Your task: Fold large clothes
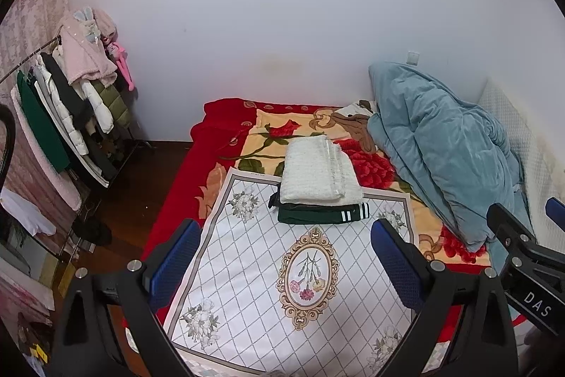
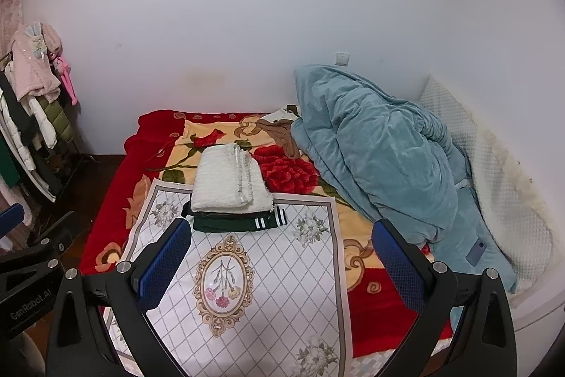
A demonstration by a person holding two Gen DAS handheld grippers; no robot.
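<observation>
A folded white knit garment (image 1: 319, 172) lies on a folded dark green garment with white stripes (image 1: 325, 213) at the far end of a white patterned mat (image 1: 247, 253) on the bed. The stack also shows in the right wrist view: the white garment (image 2: 229, 179) on the green one (image 2: 240, 221), on the mat (image 2: 268, 271). My left gripper (image 1: 286, 257) is open and empty above the mat, short of the stack. My right gripper (image 2: 282, 257) is open and empty too, to the right of the left one.
A red floral blanket (image 2: 282, 168) covers the bed. A bunched blue duvet (image 2: 381, 158) lies at the right, with a phone (image 2: 476, 251) on it. A clothes rack (image 1: 70, 108) with hanging clothes stands at the left beside the dark floor. A white wall is behind.
</observation>
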